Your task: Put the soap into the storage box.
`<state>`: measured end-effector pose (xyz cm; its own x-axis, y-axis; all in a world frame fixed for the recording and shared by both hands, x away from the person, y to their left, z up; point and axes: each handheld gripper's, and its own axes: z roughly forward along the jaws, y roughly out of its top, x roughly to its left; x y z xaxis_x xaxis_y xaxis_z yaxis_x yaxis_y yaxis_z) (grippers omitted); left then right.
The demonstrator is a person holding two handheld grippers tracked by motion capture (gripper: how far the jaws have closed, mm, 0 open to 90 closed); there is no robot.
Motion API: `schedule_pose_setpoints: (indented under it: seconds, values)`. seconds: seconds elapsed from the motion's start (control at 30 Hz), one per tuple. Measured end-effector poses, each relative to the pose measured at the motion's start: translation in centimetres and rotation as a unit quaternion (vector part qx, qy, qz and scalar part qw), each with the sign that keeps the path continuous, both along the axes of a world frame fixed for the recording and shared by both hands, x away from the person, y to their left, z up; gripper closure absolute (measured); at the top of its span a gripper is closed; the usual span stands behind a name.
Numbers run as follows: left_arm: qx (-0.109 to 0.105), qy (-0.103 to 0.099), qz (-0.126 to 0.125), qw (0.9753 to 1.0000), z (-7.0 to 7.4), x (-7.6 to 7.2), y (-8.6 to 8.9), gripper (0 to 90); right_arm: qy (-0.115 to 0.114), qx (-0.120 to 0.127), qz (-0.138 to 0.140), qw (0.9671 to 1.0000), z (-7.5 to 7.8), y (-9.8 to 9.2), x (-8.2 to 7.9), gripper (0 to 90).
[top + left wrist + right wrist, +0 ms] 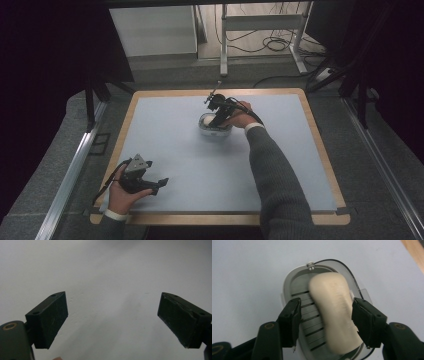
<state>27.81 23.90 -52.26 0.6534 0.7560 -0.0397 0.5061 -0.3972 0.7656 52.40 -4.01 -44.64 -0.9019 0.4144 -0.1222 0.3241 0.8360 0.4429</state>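
Unlabelled cream bar (337, 315), perhaps soap.

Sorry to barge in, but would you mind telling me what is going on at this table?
A person works at the table with a gripper in each hand. The right gripper is over a white soap dish near the middle, its jaws open on either side of a pale soap bar lying on the slats; one jaw is at the bar's side, but no firm grip shows. The left gripper rests open near the front left corner, holding nothing.

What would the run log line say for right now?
right gripper: open around soap bar in soap dish | left gripper: open, idle above table
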Motion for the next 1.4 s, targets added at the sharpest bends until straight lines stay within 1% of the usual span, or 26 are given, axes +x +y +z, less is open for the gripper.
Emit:
schedule_pose_setpoints:
  seconds: [0.03, 0.1, 0.13, 0.17, 0.27, 0.43, 0.6, 0.63, 0.7, 0.73, 0.8, 0.87, 1.0, 1.07, 1.17, 1.2, 1.23, 1.33, 1.4]
  values:
    - [0.000, 0.000, 0.000, 1.0000, 0.0, 0.0, 0.0, 9.9, -0.005, 0.012, -0.010, 0.9999, 0.3, -0.2, -0.1, 38.9]
    - [0.001, 0.000, 0.000, 1.0000, 0.0, 0.0, 0.0, 9.9, 0.003, 0.031, -0.012, 0.9994, 0.8, -0.5, -0.2, 38.6]
    - [0.002, 0.000, -0.001, 1.0000, 0.0, 0.0, 0.0, 9.9, 0.001, 0.038, -0.014, 0.9992, 0.9, -0.6, -0.4, 37.4]
    - [0.003, 0.000, -0.001, 1.0000, 0.0, 0.0, 0.0, 9.9, -0.005, 0.041, -0.018, 0.9990, 1.1, -0.8, -0.5, 36.9]
    - [0.004, 0.000, -0.001, 1.0000, 0.0, 0.0, -0.1, 9.9, -0.013, 0.052, -0.024, 0.9983, 1.6, -1.2, -1.0, 35.0]
    - [0.004, 0.000, 0.000, 1.0000, 0.0, 0.0, 0.0, 9.9, -0.037, 0.069, -0.043, 0.9960, 2.4, -2.2, -2.1, 33.1]
    - [0.003, -0.002, 0.001, 1.0000, 0.1, 0.0, 0.0, 9.9, -0.044, 0.089, -0.058, 0.9934, 2.5, -3.6, -3.3, 33.1]
    - [0.003, -0.002, 0.002, 1.0000, 0.1, -0.1, 0.1, 9.9, -0.049, 0.092, -0.059, 0.9928, 2.5, -4.0, -3.6, 33.1]
    - [0.003, -0.003, 0.002, 1.0000, 0.2, -0.1, 0.1, 9.9, -0.054, 0.097, -0.070, 0.9913, 2.4, -4.9, -4.3, 32.8]
    - [0.003, -0.003, 0.003, 1.0000, 0.2, -0.1, 0.1, 9.9, -0.059, 0.106, -0.073, 0.9899, 2.3, -5.6, -4.8, 32.8]
    - [0.002, -0.004, 0.004, 1.0000, 0.2, -0.1, 0.1, 9.9, -0.062, 0.108, -0.078, 0.9891, 2.2, -6.4, -5.4, 32.4]
    - [0.002, -0.003, 0.005, 1.0000, 0.1, -0.1, 0.0, 9.9, -0.068, 0.113, -0.085, 0.9876, 2.0, -7.4, -6.1, 31.9]
    - [0.003, -0.003, 0.005, 1.0000, 0.1, -0.1, 0.0, 9.9, -0.071, 0.133, -0.099, 0.9836, 1.5, -9.3, -7.7, 31.8]
    - [0.002, -0.004, 0.006, 1.0000, 0.1, -0.1, 0.0, 9.9, -0.076, 0.139, -0.103, 0.9820, 1.2, -10.3, -8.7, 31.7]
    - [0.002, -0.004, 0.007, 1.0000, 0.2, -0.1, 0.1, 9.9, -0.078, 0.155, -0.107, 0.9791, 0.4, -11.8, -10.4, 31.1]
    - [0.002, -0.004, 0.007, 1.0000, 0.2, -0.1, 0.1, 9.9, -0.081, 0.154, -0.109, 0.9787, 0.2, -12.2, -10.8, 31.0]
    - [0.002, -0.004, 0.007, 1.0000, 0.2, -0.1, 0.0, 9.9, -0.085, 0.157, -0.112, 0.9775, 0.0, -12.7, -11.4, 30.9]
    - [0.003, -0.004, 0.006, 1.0000, 0.2, -0.1, -0.1, 9.9, -0.083, 0.169, -0.121, 0.9747, -1.0, -14.3, -13.4, 30.4]
    - [0.003, -0.003, 0.006, 1.0000, 0.1, -0.1, -0.2, 9.9, -0.082, 0.171, -0.127, 0.9736, -1.5, -15.1, -14.3, 30.1]
